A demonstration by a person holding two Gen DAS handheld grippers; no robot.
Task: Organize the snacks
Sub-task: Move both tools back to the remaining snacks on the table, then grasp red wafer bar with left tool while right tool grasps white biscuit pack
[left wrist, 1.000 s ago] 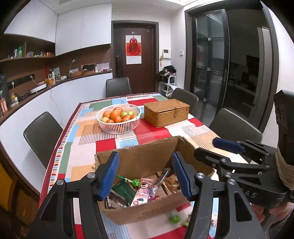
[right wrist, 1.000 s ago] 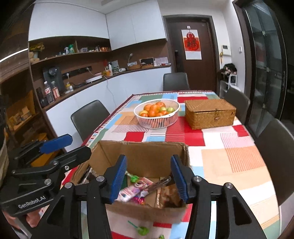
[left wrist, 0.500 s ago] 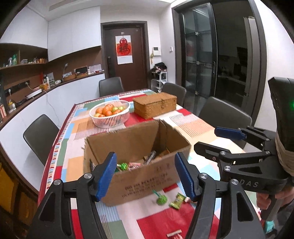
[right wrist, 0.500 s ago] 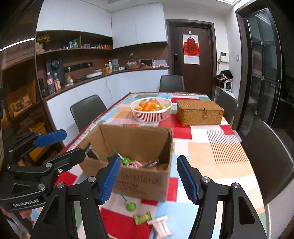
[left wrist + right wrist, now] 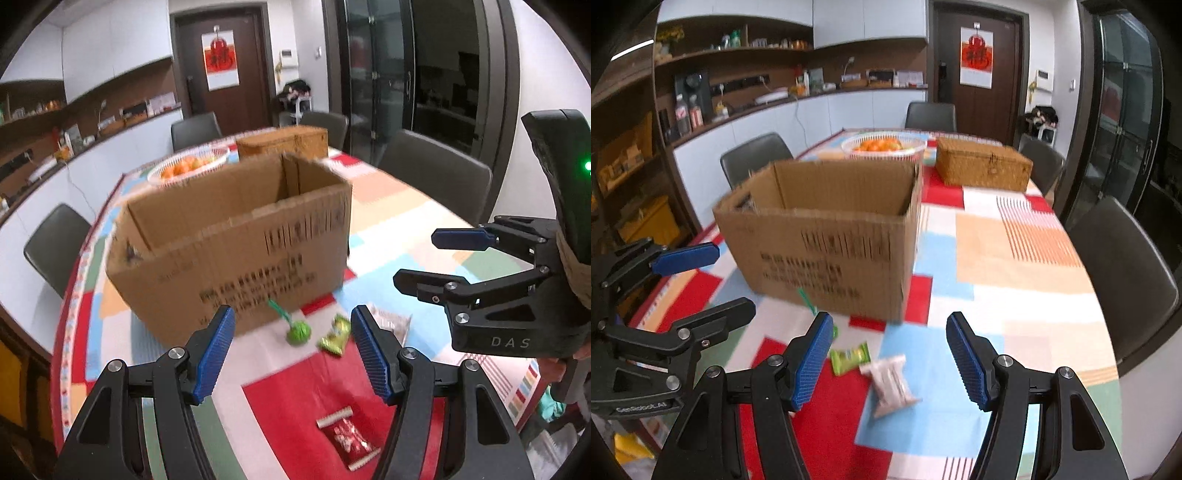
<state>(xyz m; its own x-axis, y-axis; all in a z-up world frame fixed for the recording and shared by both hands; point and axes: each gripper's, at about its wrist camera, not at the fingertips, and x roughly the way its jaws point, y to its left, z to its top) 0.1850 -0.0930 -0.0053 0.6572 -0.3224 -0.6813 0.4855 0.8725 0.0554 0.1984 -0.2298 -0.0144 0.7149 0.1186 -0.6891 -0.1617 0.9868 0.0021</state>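
Observation:
An open cardboard box (image 5: 229, 236) (image 5: 827, 236) stands on the patchwork tablecloth, and its inside is hidden from this low angle. Loose snacks lie in front of it: a green lollipop (image 5: 298, 330), a green packet (image 5: 334, 334) (image 5: 849, 356), a pale packet (image 5: 391, 321) (image 5: 892, 380) and a red packet (image 5: 349, 439). My left gripper (image 5: 291, 314) (image 5: 735, 277) hovers open over the lollipop and green packet, touching nothing. My right gripper (image 5: 889, 321) (image 5: 413, 256) is open just right of it, above the green and pale packets, also empty.
Behind the box are a white basket of oranges (image 5: 188, 166) (image 5: 884, 146) and a wicker box (image 5: 282, 140) (image 5: 984, 166). Dark chairs (image 5: 1123, 273) ring the table. A counter with shelves (image 5: 775, 99) runs along the left wall.
Both grippers have sunk and drawn back from over the box to the tablecloth in front of it. The box's contents dropped out of sight and the loose snacks came into view. The jaws stand slightly wider.

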